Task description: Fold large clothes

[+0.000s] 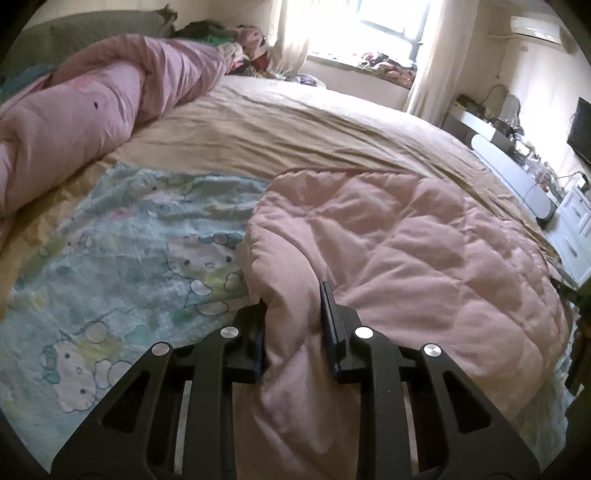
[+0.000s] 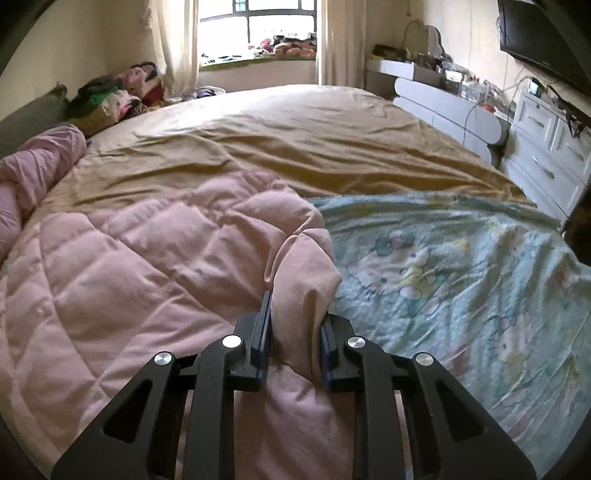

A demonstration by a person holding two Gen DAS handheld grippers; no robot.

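Both grippers, left (image 1: pixel 293 301) and right (image 2: pixel 297 312), clamp pink quilted garment (image 1: pixel 406 240) edge, fabric bunched between fingers.

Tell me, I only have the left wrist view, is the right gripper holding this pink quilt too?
Observer: Yes. The right gripper is shut on a bunched fold of the pink quilt, just as the left gripper is on its side.
Operator: What lies on the right gripper's far side?
Observer: The cartoon-print sheet lies right of the fold it holds; the quilt spreads to its left.
Operator: Anything beyond the bed I'm missing?
Observer: A white chest of drawers stands by the bed's right edge, with a dark screen on the wall above it.
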